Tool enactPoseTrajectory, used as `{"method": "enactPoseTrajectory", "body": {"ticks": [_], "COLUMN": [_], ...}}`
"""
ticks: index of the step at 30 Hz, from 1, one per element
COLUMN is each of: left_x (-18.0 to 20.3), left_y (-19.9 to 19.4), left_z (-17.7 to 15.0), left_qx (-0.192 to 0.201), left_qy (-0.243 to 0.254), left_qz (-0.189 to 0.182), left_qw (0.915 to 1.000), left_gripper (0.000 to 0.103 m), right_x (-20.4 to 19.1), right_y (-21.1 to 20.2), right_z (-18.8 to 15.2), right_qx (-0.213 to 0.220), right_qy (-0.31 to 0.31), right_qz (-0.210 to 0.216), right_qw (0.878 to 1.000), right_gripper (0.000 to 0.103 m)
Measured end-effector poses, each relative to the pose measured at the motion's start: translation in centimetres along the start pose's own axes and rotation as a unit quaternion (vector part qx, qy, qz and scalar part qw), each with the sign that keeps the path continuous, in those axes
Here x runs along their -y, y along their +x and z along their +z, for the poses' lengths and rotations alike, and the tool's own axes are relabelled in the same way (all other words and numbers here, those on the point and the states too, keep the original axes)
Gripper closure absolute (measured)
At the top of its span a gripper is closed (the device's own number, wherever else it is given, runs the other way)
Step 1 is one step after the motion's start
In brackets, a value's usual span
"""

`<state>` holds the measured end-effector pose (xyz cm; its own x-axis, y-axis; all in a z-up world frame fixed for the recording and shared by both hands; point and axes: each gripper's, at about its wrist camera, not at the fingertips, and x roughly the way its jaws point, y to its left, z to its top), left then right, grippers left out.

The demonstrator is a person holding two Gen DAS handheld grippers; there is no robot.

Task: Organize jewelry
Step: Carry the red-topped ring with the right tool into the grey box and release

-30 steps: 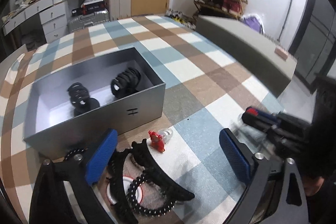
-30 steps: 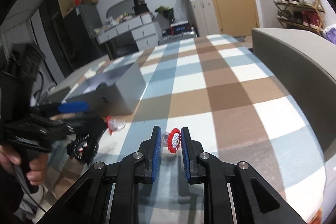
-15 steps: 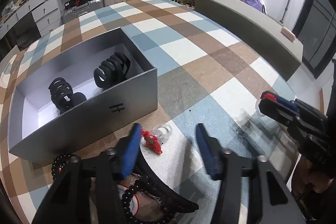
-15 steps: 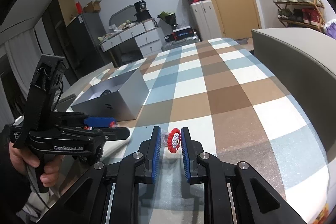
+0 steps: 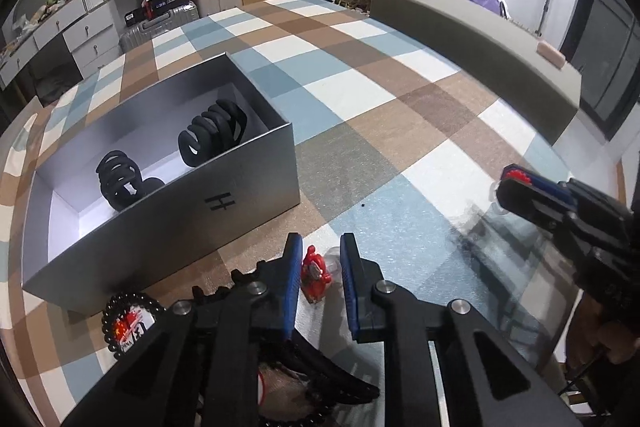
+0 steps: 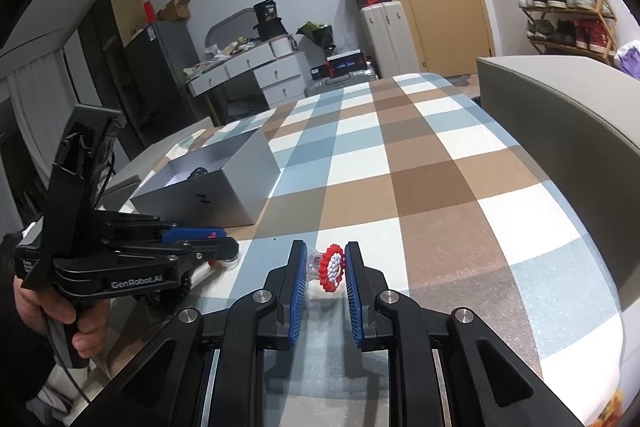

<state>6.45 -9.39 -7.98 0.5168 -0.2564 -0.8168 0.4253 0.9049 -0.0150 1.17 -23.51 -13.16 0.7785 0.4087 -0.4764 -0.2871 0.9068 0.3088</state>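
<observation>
My left gripper (image 5: 320,263) has closed around a small red charm ring with a clear band (image 5: 315,273) lying on the checked cloth, just in front of the open grey box (image 5: 248,187). Two black hair claws (image 5: 212,131) (image 5: 118,175) lie inside the box. My right gripper (image 6: 325,267) is shut on a red-and-white beaded flower ring (image 6: 332,267) and holds it above the cloth. It also shows at the right of the left wrist view (image 5: 516,187). A black bead bracelet (image 5: 128,319) and a black hair claw (image 5: 328,375) lie under the left gripper.
A grey padded headboard (image 5: 480,39) (image 6: 560,95) borders the right side of the checked bed surface. The left gripper and the hand holding it fill the left of the right wrist view (image 6: 120,267).
My left gripper moved forward over the red charm ring and its jaws closed in from wide open to narrow around it. The right gripper kept holding the beaded ring, nearly still.
</observation>
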Motion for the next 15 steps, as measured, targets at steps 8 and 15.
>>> {"method": "enactPoseTrajectory", "body": {"ticks": [8,15], "left_x": [0.1,-2.0], "left_y": [-3.8,-6.3], "left_z": [0.7,1.2], "left_qx": [0.051,0.092], "left_qy": [0.005,-0.02], "left_qz": [0.002,0.004], "left_qw": [0.9987,0.9956], "left_gripper": [0.089,0.089], "right_x": [-1.4,-3.9], "right_y": [-0.3,0.2], "right_z": [0.7,2.8], "right_qx": [0.003,0.001], "right_qy": [-0.016,-0.04], "right_qz": [0.015,0.05], "right_qw": [1.0,0.998], "right_gripper": [0.085,0.085]}}
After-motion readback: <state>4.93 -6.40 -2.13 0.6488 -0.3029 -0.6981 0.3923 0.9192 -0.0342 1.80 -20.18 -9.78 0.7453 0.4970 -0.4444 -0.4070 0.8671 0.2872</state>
